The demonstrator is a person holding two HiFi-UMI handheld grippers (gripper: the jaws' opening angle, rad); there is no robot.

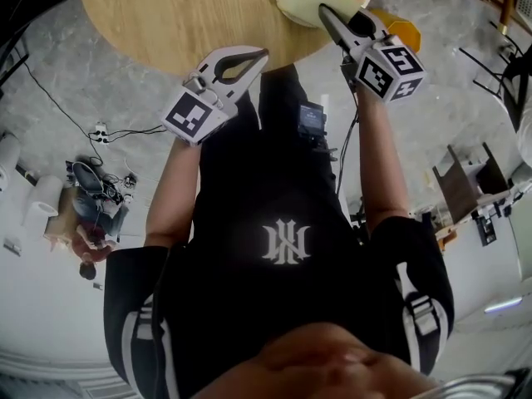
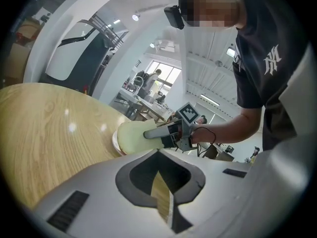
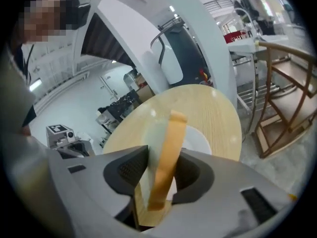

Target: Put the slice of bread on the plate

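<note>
Wooden table (image 2: 49,128) bears the plate (image 3: 203,143). Your right gripper (image 3: 162,172) has the bread (image 3: 166,152) on edge over it, jaws spread loosely either side, so laying it flat remains. Your left gripper (image 2: 166,187) is pressed together, empty. Grey marbled floor (image 1: 465,115), bright white hall (image 2: 198,78).

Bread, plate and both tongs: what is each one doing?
slice of bread: on edge between the right tongs, over the plate.
plate: on the table.
right tongs: around the slice, squeeze unclear.
left tongs: shut, empty.
</note>
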